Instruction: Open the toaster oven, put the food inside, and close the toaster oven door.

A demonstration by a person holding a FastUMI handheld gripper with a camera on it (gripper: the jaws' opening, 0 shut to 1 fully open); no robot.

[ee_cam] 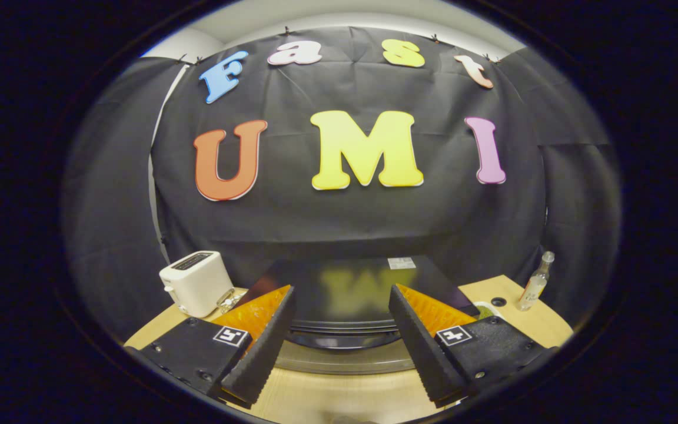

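— Black and glossy, that flat top just ahead: is it the oven?

— Yes. It sits on the pale wooden desk, straight in front of the hand-held gripper. Its dark top mirrors the wall behind, and its curved front edge shows between the two fingers.

— And the fingers?

— Spread wide apart, holding nothing. Neither one touches the oven; the gap between them frames its front.

— Is the door open?

— I cannot tell; from this high angle the front face is mostly hidden.

— What else is on the desk?

— A white toaster stands beside the oven, beyond the one finger. On the other side, near the desk's far corner, a small clear bottle stands upright, well apart from the oven. A pale dish edge peeks out just beside the oven, behind the other finger.

— Any food?

— Something greenish lies in that dish; I cannot make it out.
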